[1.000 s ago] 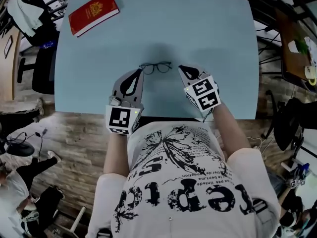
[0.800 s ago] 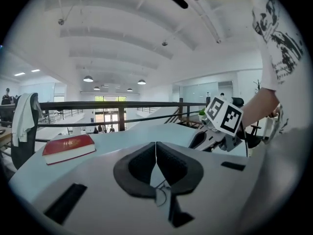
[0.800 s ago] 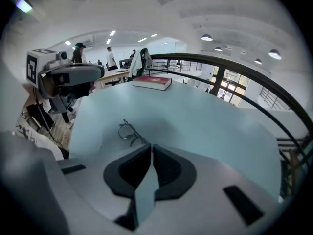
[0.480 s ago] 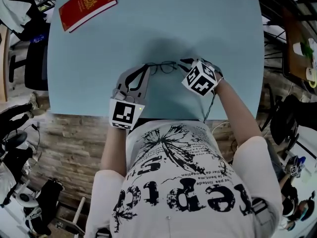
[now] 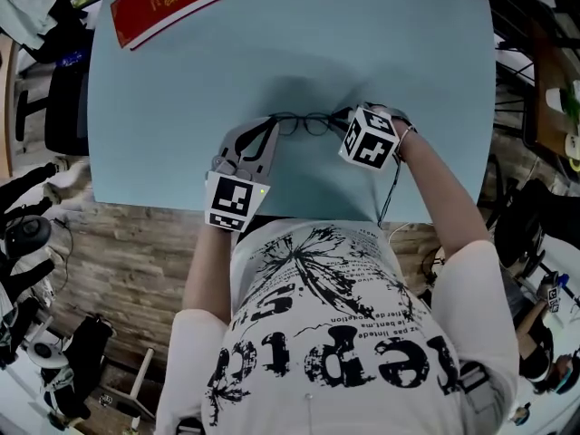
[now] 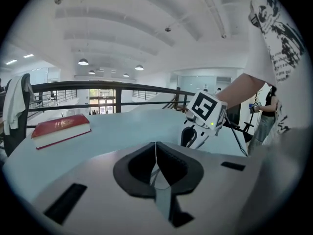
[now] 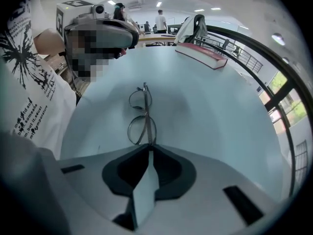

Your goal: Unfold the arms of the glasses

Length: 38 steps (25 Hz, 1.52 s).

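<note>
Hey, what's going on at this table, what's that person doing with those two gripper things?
A person holds a gripper in each hand over a blue table, working on glasses that lie between them. The right gripper has its jaws on one end of the glasses; they have just been closing. The left gripper is shut with its tips at the other end; whether it pinches the frame is unclear. The arms look folded. A red book lies at the far corner.

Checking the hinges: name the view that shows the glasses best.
Right gripper view: the glasses lie close, both lenses clear. The head view shows them small; the left gripper view shows almost nothing of them.
</note>
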### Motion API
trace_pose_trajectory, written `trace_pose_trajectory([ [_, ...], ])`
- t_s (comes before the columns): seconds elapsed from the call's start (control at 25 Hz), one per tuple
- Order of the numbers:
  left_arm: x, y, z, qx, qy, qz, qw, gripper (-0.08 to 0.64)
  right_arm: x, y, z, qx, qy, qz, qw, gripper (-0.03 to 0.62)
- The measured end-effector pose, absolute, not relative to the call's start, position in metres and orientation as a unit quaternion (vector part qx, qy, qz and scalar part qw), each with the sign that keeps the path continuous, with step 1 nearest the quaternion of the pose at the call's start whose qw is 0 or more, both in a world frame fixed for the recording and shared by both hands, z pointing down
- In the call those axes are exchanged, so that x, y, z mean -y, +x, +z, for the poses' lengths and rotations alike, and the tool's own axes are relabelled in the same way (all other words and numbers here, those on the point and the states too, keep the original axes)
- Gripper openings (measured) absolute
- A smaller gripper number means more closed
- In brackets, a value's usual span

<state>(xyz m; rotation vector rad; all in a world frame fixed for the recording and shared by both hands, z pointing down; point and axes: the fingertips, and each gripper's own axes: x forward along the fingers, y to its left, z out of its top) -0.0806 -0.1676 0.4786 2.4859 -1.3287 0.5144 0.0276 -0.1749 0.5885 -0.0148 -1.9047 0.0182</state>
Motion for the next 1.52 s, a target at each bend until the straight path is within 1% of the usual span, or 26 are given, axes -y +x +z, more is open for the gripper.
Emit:
trace_pose_trajectory([
  [0.16,0.167,-0.076,0.497,0.424,0.864,0.225,0.149,0.021,0.171,0.028,0.589,0.813,-0.017,0.008,0.581,0.037],
  [0.24,0.166,-0.067,0.507,0.388,0.873,0.26,0.142,0.021,0.171,0.029,0.588,0.814,-0.016,0.005,0.581,0.037],
  [0.32,0.168,-0.057,0.515,0.345,0.88,0.304,0.119,0.023,0.17,0.029,0.588,0.814,-0.013,0.003,0.58,0.036],
  [0.36,0.169,-0.052,0.519,0.322,0.882,0.328,0.106,0.043,0.171,0.029,0.588,0.815,-0.011,0.004,0.579,0.036],
  [0.4,0.171,-0.046,0.523,0.298,0.883,0.351,0.093,0.08,0.171,0.029,0.587,0.816,-0.009,0.004,0.578,0.035],
  [0.44,0.172,-0.04,0.526,0.273,0.883,0.374,0.082,0.094,0.172,0.029,0.586,0.816,-0.006,0.004,0.578,0.036],
  [0.68,0.167,-0.012,0.549,0.136,0.868,0.478,-0.005,0.111,0.168,0.031,0.583,0.812,0.001,0.001,0.583,0.037],
  [0.96,0.172,0.012,0.564,0.073,0.848,0.518,-0.083,0.11,0.167,0.034,0.582,0.812,0.002,0.012,0.584,0.035],
  [1.04,0.172,0.016,0.566,0.059,0.847,0.52,-0.092,0.104,0.167,0.033,0.583,0.812,0.0,0.014,0.584,0.035],
  [1.24,0.166,0.022,0.571,0.018,0.844,0.524,-0.108,0.055,0.165,0.035,0.583,0.809,-0.003,0.023,0.587,0.035],
  [1.52,0.159,0.026,0.574,-0.006,0.843,0.525,-0.117,0.035,0.161,0.038,0.584,0.808,-0.008,0.03,0.588,0.035],
])
